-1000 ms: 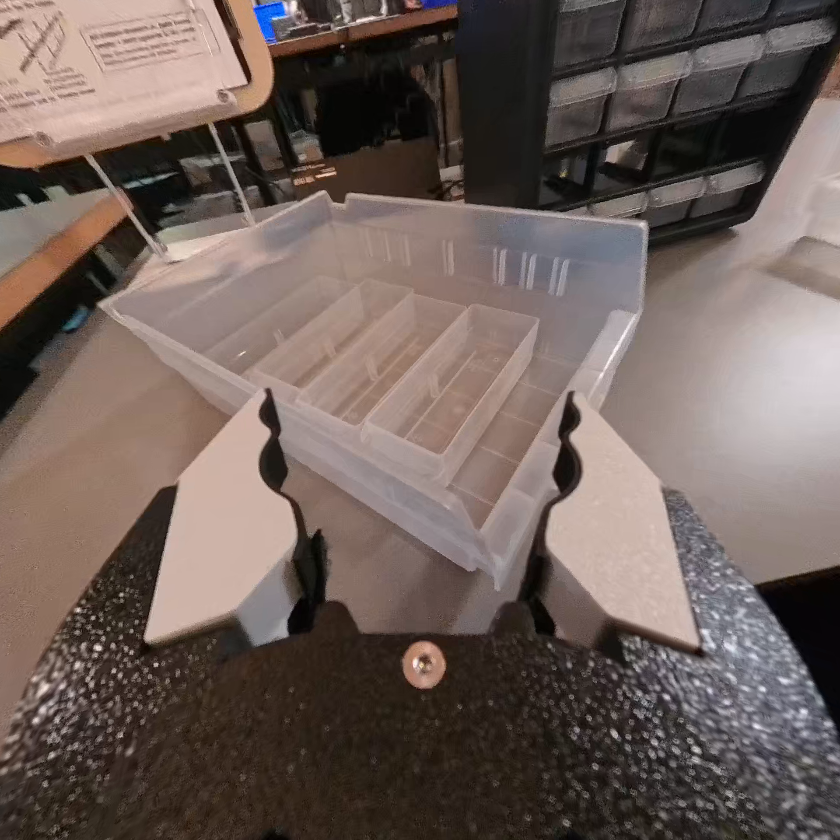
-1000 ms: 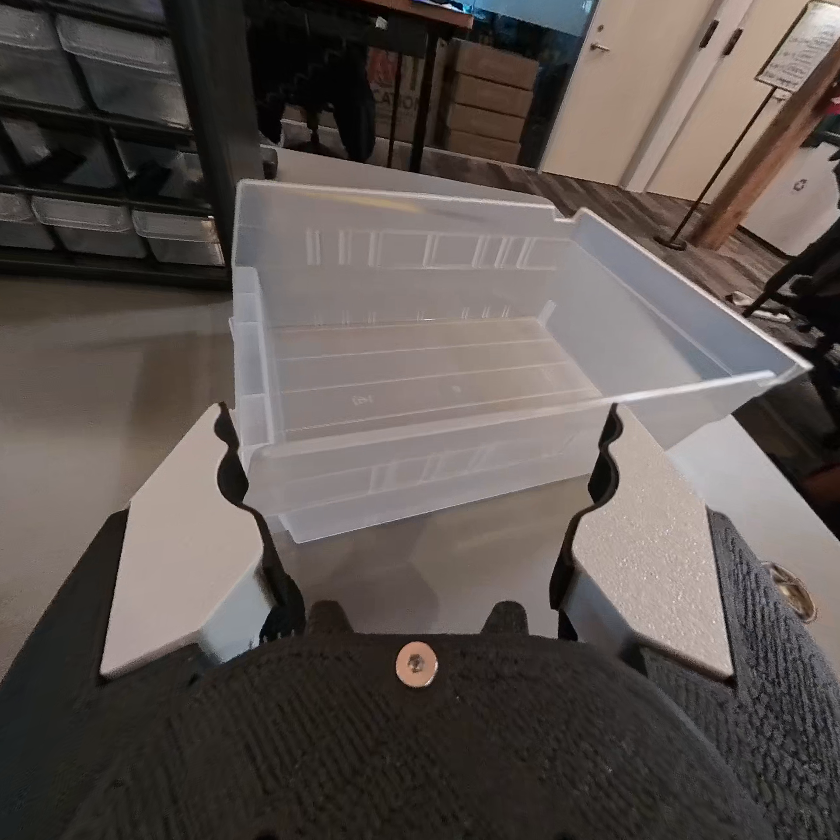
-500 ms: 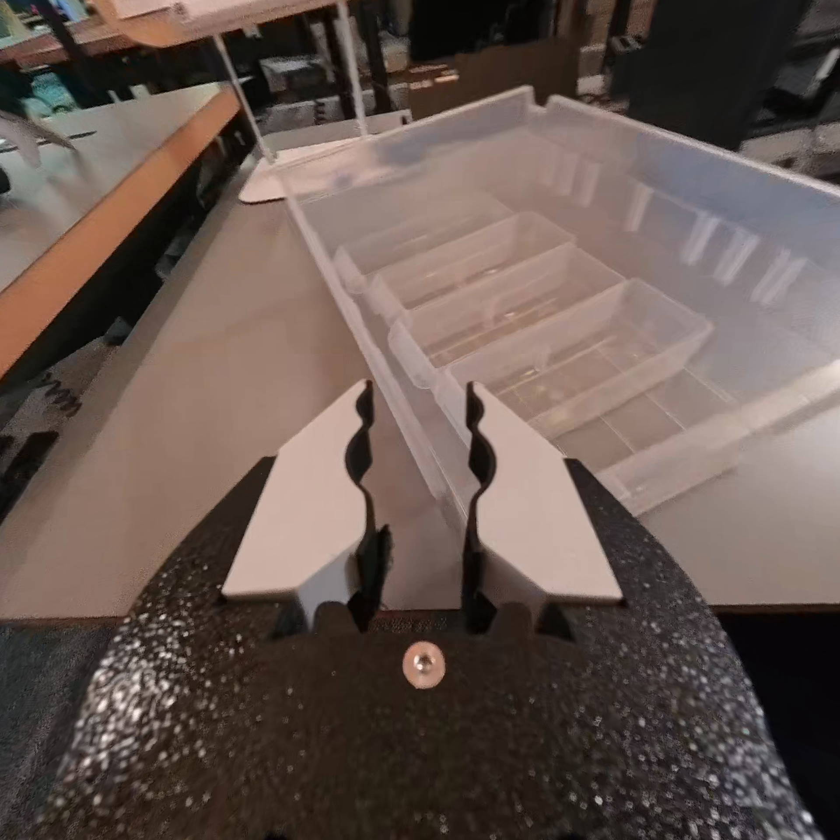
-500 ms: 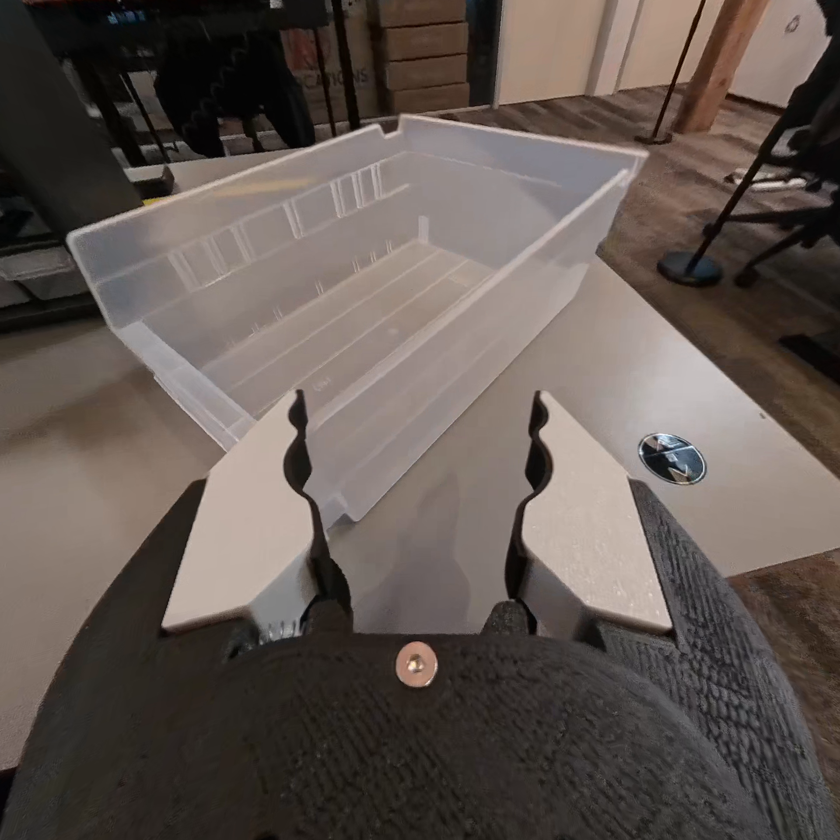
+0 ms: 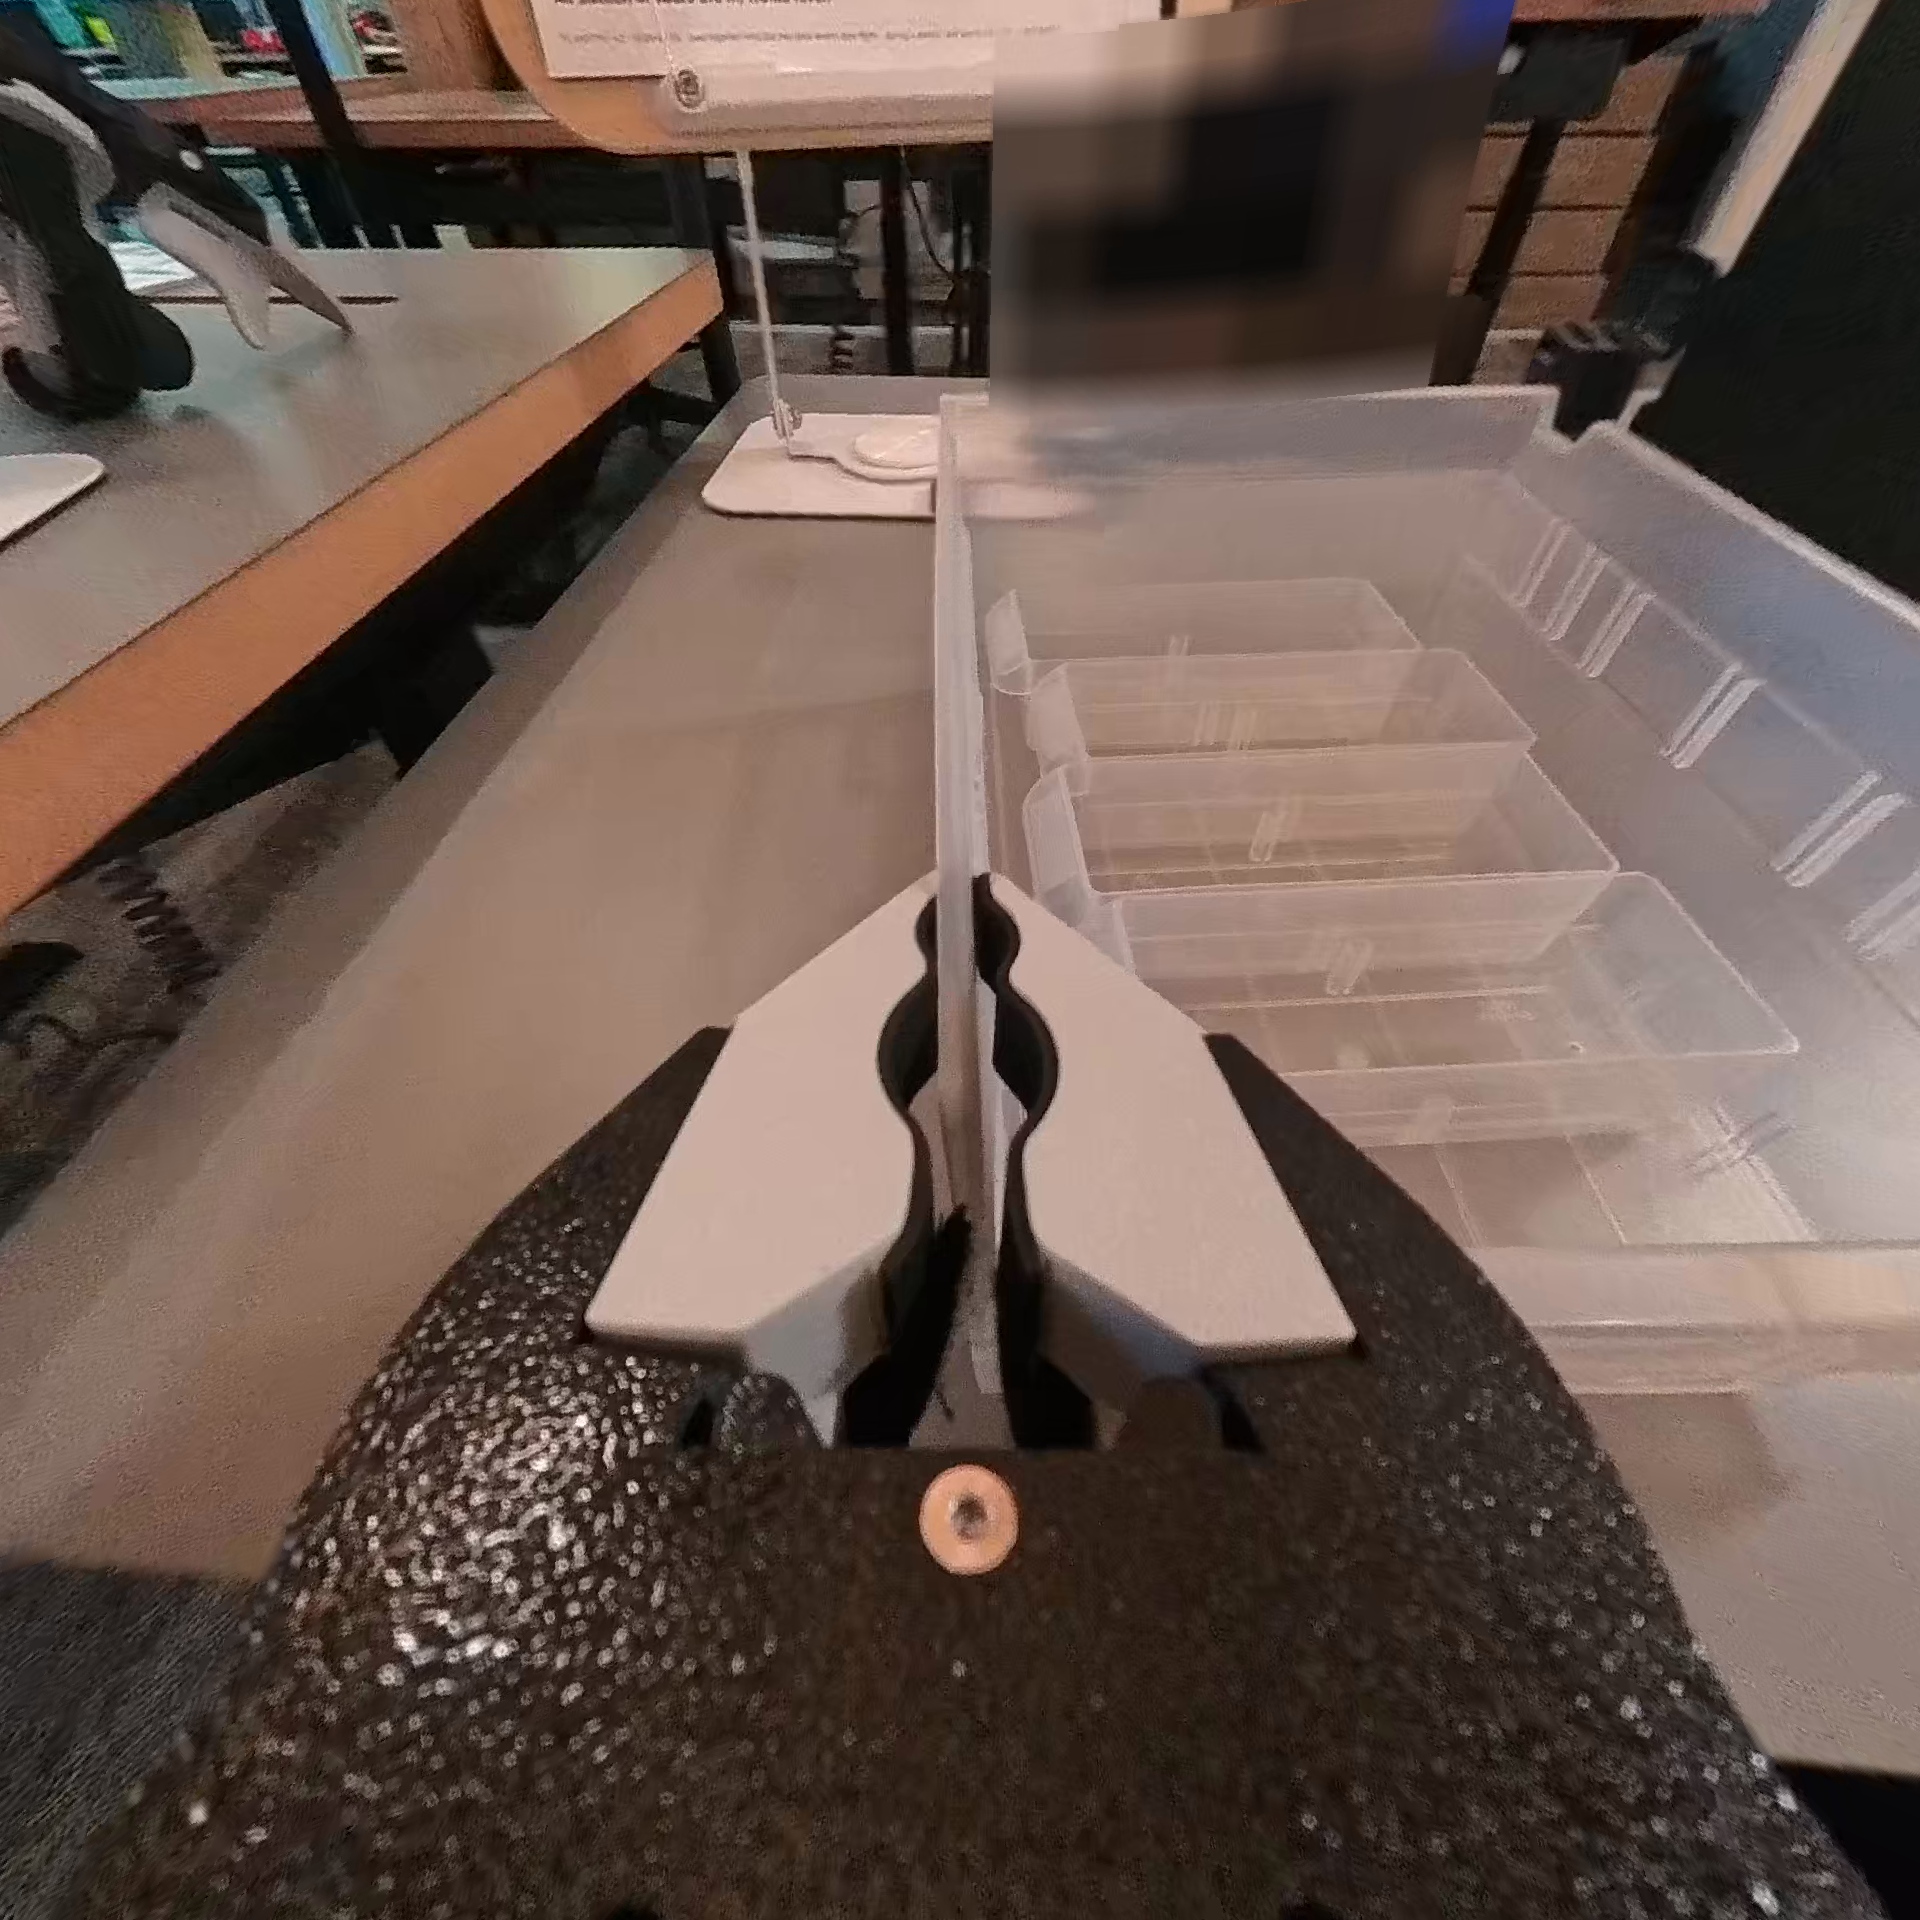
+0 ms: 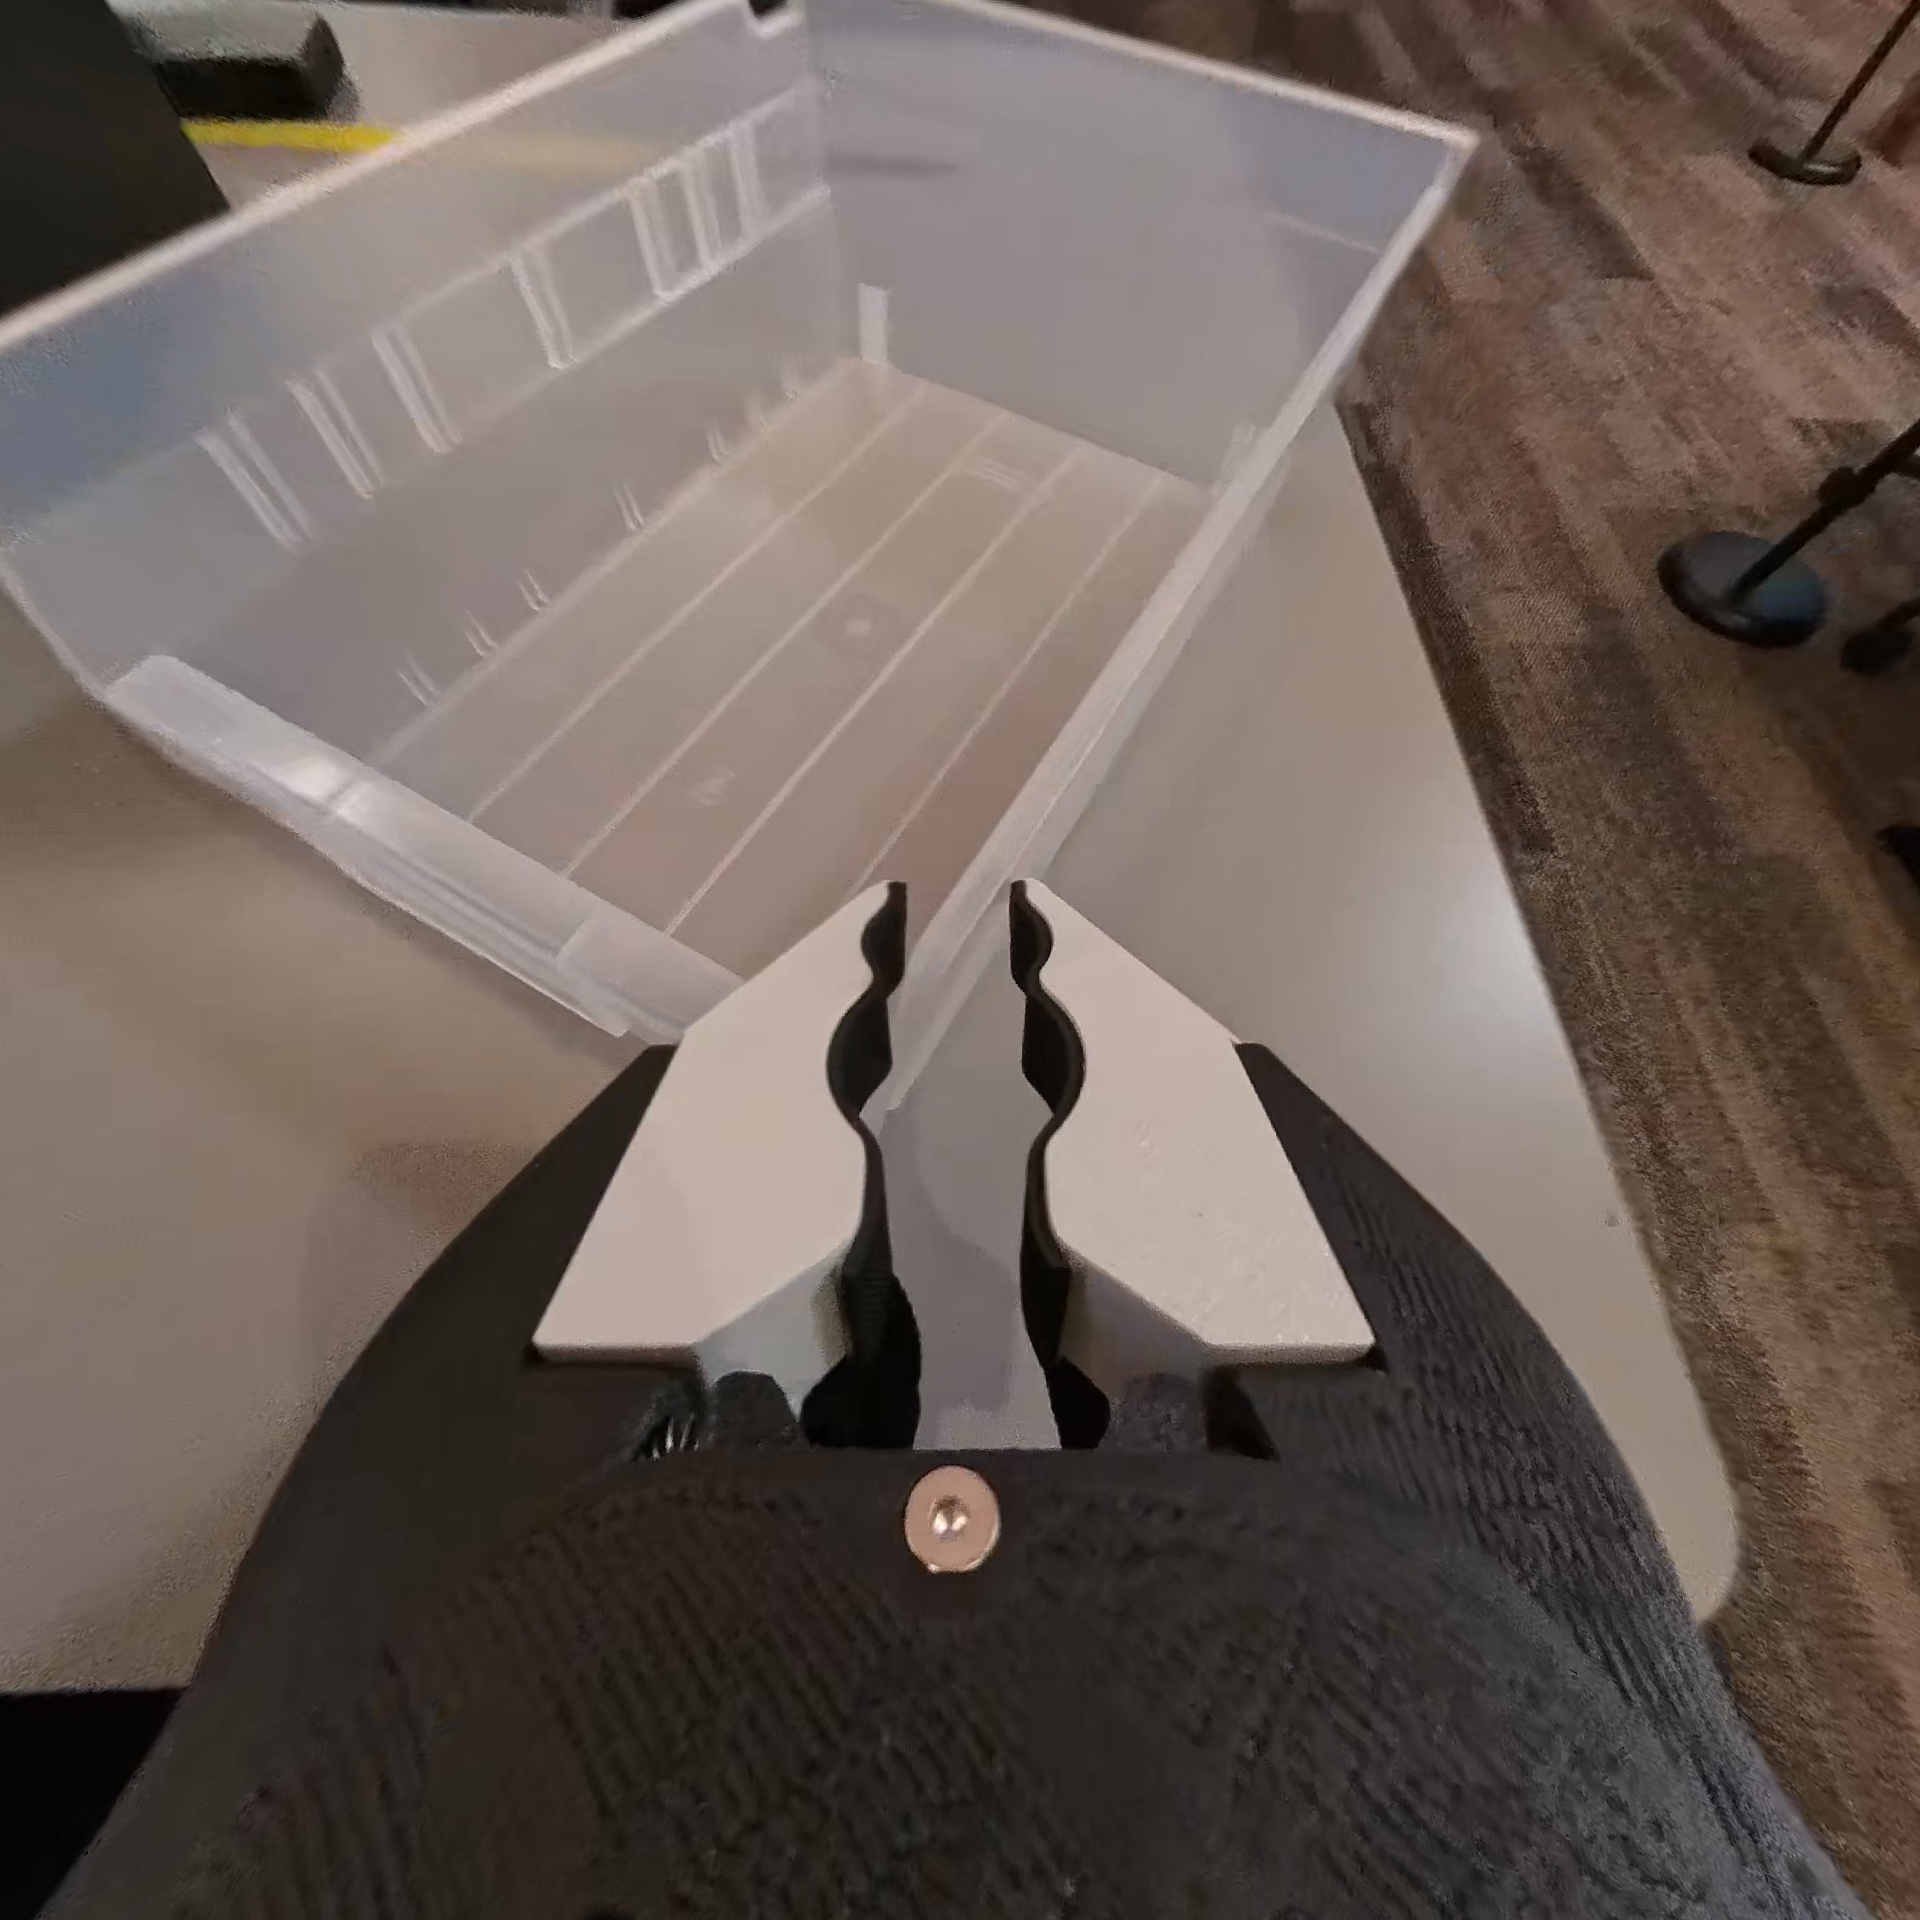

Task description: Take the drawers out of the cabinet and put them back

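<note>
A large clear drawer [image 5: 1714, 665] lies on the grey table [image 5: 623, 935] and holds several small clear drawers [image 5: 1299, 821] side by side. My left gripper [image 5: 958, 894] is shut on this drawer's left side wall at its near end. A second large clear drawer [image 6: 727, 644], empty, lies on the table in the right wrist view. My right gripper [image 6: 958, 899] straddles its right side wall near the front corner. The jaws stand narrowly apart, with a small gap showing on the right of the wall. A dark edge of the cabinet [image 6: 83, 135] shows at the upper left.
A sign stand with a white base [image 5: 821, 478] stands behind the left drawer. A neighbouring table [image 5: 312, 436] with a wooden edge is to the left, with a dark tool [image 5: 94, 281] on it. The table's right edge [image 6: 1558, 935] drops to wood floor with stand bases [image 6: 1745, 592].
Both grippers swung to the outer side walls of their drawers and narrowed. The left one closed on the left wall. The right one went from wide open to a narrow gap around the right wall.
</note>
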Demonstrator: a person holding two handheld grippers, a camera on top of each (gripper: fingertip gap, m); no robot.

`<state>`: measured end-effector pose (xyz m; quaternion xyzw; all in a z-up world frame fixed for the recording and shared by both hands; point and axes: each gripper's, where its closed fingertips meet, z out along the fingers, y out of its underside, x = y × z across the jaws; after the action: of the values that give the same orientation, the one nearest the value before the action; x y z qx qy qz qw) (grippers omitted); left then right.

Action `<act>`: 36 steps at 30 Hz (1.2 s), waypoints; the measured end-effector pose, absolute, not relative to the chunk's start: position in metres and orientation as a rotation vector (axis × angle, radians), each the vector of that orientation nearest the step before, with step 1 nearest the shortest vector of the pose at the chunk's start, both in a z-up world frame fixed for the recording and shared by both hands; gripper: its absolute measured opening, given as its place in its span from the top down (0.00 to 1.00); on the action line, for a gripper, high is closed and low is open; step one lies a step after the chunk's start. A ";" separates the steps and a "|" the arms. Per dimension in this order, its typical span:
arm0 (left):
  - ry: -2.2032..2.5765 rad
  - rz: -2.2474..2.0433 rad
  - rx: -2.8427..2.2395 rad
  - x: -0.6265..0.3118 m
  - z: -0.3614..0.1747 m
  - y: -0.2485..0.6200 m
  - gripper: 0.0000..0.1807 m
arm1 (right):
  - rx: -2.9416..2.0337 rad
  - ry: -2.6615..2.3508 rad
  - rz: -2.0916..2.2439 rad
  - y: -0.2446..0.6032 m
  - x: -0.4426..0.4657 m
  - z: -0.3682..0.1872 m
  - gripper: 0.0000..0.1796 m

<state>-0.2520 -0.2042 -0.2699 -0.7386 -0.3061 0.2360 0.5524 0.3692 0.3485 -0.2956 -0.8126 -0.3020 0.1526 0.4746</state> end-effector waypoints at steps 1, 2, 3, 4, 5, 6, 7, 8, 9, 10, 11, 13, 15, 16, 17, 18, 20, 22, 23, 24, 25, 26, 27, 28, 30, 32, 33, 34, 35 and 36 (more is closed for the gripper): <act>-0.716 0.533 -1.742 -0.259 -0.270 -0.202 1.00 | -1.999 -0.753 0.364 0.356 0.372 -0.296 0.91; -0.716 0.517 -1.739 -0.266 -0.270 -0.200 1.00 | -2.008 -0.758 0.361 0.363 0.374 -0.296 0.92; -0.715 0.510 -1.738 -0.273 -0.270 -0.199 1.00 | -2.012 -0.748 0.364 0.370 0.375 -0.296 0.93; -0.715 0.501 -1.736 -0.279 -0.270 -0.197 1.00 | -2.013 -0.730 0.368 0.377 0.377 -0.296 0.94; -0.717 0.495 -1.733 -0.284 -0.270 -0.196 1.00 | -2.010 -0.712 0.380 0.382 0.377 -0.296 0.95; -0.720 0.491 -1.729 -0.287 -0.270 -0.194 1.00 | -2.003 -0.692 0.403 0.386 0.377 -0.296 0.95; -0.723 0.492 -1.728 -0.290 -0.269 -0.193 1.00 | -1.997 -0.665 0.436 0.388 0.376 -0.295 0.95; -0.729 0.490 -1.727 -0.291 -0.269 -0.191 1.00 | -1.982 -0.634 0.476 0.389 0.375 -0.293 0.91; -0.735 0.492 -1.726 -0.291 -0.269 -0.191 1.00 | -1.958 -0.588 0.510 0.390 0.376 -0.288 0.82; -0.740 0.515 -1.722 -0.290 -0.268 -0.193 0.97 | -1.928 -0.534 0.533 0.389 0.381 -0.280 0.77; -0.745 0.564 -1.713 -0.290 -0.265 -0.198 0.84 | -1.882 -0.480 0.546 0.386 0.387 -0.269 0.74; -0.734 0.647 -1.697 -0.285 -0.255 -0.207 0.65 | -1.736 -0.379 0.531 0.375 0.404 -0.238 0.71; -0.718 0.691 -1.630 -0.276 -0.240 -0.214 0.60 | -1.568 -0.311 0.486 0.358 0.418 -0.206 0.68; -0.712 0.695 -1.593 -0.271 -0.232 -0.215 0.60 | -1.489 -0.294 0.466 0.348 0.420 -0.192 0.66; -0.704 0.691 -1.558 -0.265 -0.225 -0.215 0.60 | -1.413 -0.292 0.452 0.335 0.417 -0.180 0.66; -0.693 0.688 -1.519 -0.259 -0.216 -0.213 0.59 | -1.338 -0.306 0.440 0.322 0.409 -0.169 0.65; -0.642 0.661 -1.447 -0.241 -0.195 -0.202 0.61 | -1.210 -0.350 0.408 0.293 0.385 -0.154 0.65; -0.539 0.623 -1.423 -0.221 -0.172 -0.179 0.63 | -1.110 -0.424 0.421 0.265 0.345 -0.148 0.65; -0.483 0.611 -1.428 -0.212 -0.162 -0.167 0.64 | -1.075 -0.485 0.446 0.250 0.319 -0.149 0.65; -0.427 0.601 -1.445 -0.206 -0.154 -0.153 0.65 | -1.050 -0.547 0.482 0.236 0.291 -0.152 0.64; -0.377 0.594 -1.468 -0.202 -0.146 -0.140 0.65 | -1.028 -0.612 0.534 0.222 0.262 -0.156 0.63; -0.338 0.588 -1.494 -0.202 -0.140 -0.127 0.66 | -1.005 -0.693 0.596 0.207 0.231 -0.161 0.63; -0.303 0.570 -1.536 -0.204 -0.138 -0.112 0.68 | -0.987 -0.784 0.646 0.193 0.201 -0.169 0.62; -0.288 0.543 -1.602 -0.209 -0.141 -0.097 0.70 | -0.977 -0.871 0.678 0.183 0.175 -0.178 0.63; -0.321 0.461 -1.801 -0.227 -0.162 -0.067 0.69 | -0.946 -0.990 0.693 0.173 0.133 -0.191 0.63; -0.368 0.313 -1.984 -0.242 -0.188 -0.038 0.66 | -0.909 -1.013 0.694 0.176 0.103 -0.193 0.62; -0.383 0.283 -2.022 -0.252 -0.195 -0.025 0.67 | -0.898 -1.010 0.703 0.179 0.088 -0.193 0.62; -0.391 0.280 -2.051 -0.264 -0.202 -0.015 0.69 | -0.893 -1.002 0.711 0.184 0.074 -0.193 0.62; -0.410 0.278 -2.096 -0.275 -0.210 -0.007 0.69 | -0.889 -0.991 0.713 0.188 0.060 -0.194 0.62; -0.430 0.256 -2.154 -0.282 -0.221 0.000 0.69 | -0.891 -0.975 0.714 0.192 0.048 -0.195 0.63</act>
<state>-0.2825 -0.0002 -0.2214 -0.8707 -0.1738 0.1035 0.4484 0.0477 0.1921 -0.1954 -0.4047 -0.4430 0.3244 0.7313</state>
